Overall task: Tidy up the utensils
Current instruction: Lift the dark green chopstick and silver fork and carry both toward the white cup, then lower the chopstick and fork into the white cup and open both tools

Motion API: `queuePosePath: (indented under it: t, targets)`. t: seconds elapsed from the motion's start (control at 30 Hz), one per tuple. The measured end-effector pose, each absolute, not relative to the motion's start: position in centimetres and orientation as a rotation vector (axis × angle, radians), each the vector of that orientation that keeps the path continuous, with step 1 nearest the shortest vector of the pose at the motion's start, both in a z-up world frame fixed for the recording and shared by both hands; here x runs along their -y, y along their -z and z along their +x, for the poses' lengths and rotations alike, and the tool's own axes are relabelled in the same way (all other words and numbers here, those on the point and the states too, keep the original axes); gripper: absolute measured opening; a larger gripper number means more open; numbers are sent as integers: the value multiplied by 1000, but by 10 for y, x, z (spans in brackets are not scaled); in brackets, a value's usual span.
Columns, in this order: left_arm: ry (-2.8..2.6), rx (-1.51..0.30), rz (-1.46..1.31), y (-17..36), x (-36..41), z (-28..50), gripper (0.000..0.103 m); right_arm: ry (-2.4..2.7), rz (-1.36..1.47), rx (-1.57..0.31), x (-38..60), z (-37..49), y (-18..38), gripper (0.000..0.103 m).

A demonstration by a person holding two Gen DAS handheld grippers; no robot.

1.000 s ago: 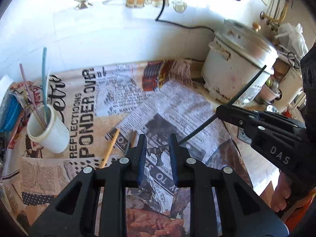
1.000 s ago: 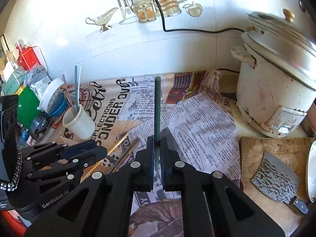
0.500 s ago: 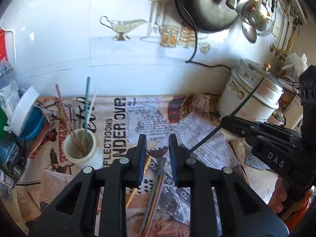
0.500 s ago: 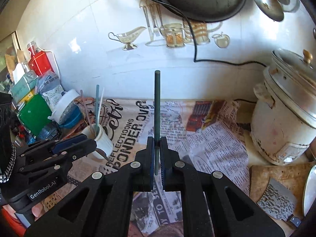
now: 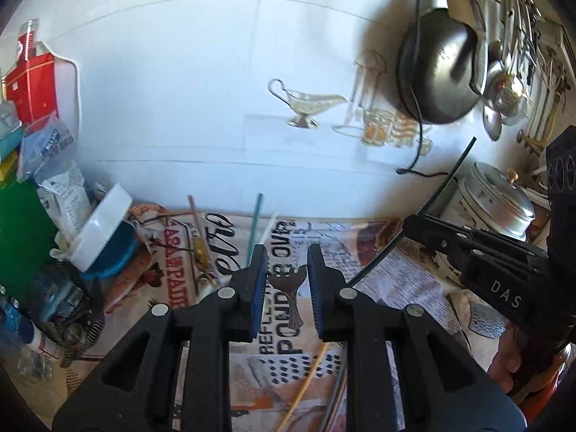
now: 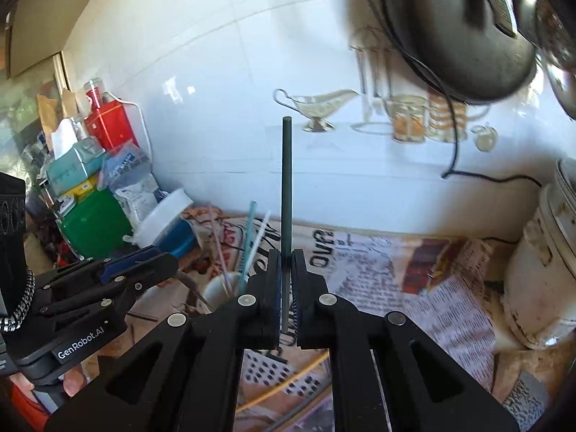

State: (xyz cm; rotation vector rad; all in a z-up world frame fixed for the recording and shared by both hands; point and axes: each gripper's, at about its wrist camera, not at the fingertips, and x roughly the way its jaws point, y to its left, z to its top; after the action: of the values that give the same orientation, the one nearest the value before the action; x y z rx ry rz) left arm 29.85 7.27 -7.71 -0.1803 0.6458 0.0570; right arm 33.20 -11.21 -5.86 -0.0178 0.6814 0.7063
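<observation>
My right gripper (image 6: 285, 280) is shut on a dark green straw (image 6: 287, 194) that stands upright above the jaws; it also shows in the left wrist view (image 5: 448, 183). My left gripper (image 5: 286, 277) has its jaws slightly apart with a metal fork (image 5: 288, 295) between them, tines up; I cannot tell whether the pads touch it. A white cup (image 6: 221, 289) with several straws (image 6: 248, 237) stands just left of my right gripper, partly hidden by it. A yellow straw (image 5: 306, 381) lies on the newspaper (image 5: 399, 280).
A rice cooker (image 6: 540, 270) stands at the right by the tiled wall. A cleaver (image 6: 525, 399) lies on a board at the lower right. Boxes, bags and a blue-and-white container (image 6: 169, 226) crowd the left side. A dark pan (image 6: 453, 25) hangs on the wall.
Both grippers have risen and tilted upward, showing more wall. The fork has come up between my left jaws. The right gripper has moved left toward the cup, still holding the green straw.
</observation>
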Motion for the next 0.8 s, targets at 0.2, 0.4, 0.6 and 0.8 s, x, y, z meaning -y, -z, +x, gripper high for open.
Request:
queuePosePath:
  t: [0.2,0.4,0.6,0.8]
  targets:
    - [-86,-628,-189,70,-109,304,21,-745,-19,-668,73,332,54,5]
    - [-91,-642,-197,79,-135,316,21,-754,-22,-699,40,339,67,5]
    - [-79,-703,-198,108,-149,332,21,-738,-38,-766,19,349,93,5]
    - [-59,-808,-211,149,-156,348,21,-726,-88,-854,2,355,126,5]
